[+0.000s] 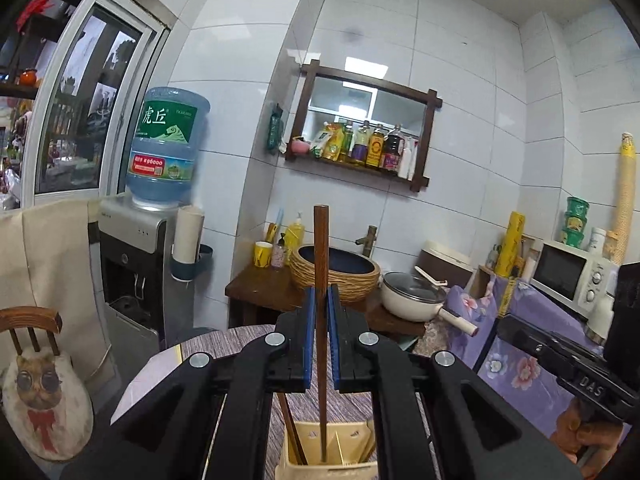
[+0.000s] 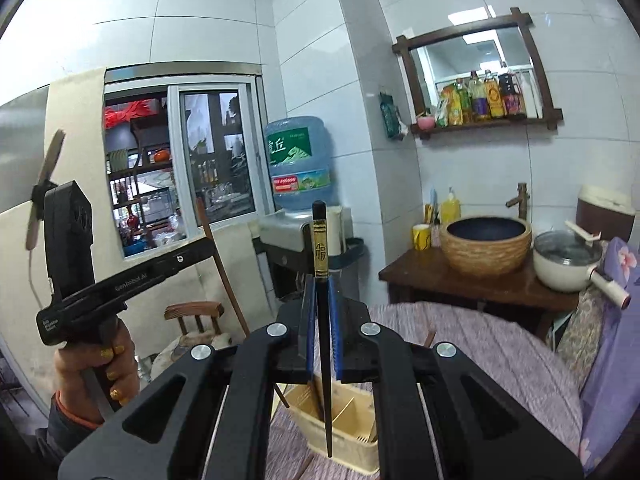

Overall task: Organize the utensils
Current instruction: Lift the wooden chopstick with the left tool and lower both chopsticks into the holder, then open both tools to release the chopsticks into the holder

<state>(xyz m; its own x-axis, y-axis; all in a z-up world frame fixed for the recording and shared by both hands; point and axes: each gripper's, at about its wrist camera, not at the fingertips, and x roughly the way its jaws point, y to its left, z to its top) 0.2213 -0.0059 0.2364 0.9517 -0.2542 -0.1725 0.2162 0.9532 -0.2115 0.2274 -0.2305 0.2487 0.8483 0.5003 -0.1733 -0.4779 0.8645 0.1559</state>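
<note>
Wood is the material of the brown chopstick [image 1: 321,280] clamped upright by the left gripper [image 1: 321,332], whose blue pads are closed against its shaft near mid-length; this leaves the lower tip free, and in the left wrist view that tip hangs over a compartment of the cream utensil holder [image 1: 344,464] on the striped tablecloth [image 1: 248,344]. The right gripper [image 2: 323,332] is likewise closed, on a black chopstick [image 2: 322,280] with a gold band near its top; the grip sits below the band, probably so that the long tapered end points down for insertion. In the right wrist view its tip lies low against the holder's front wall, and whether it stands inside a compartment or in front of the wall cannot be told. Both sticks are held close to vertical, which suits a holder whose dividers accept items end-on. Other chopsticks [image 1: 294,436] already lean in the left compartment, so the current step is judged to be sorting each stick into a slot. The person's left hand [image 2: 100,368] grips the handle of the left tool, seen at the left of the right wrist view
</note>
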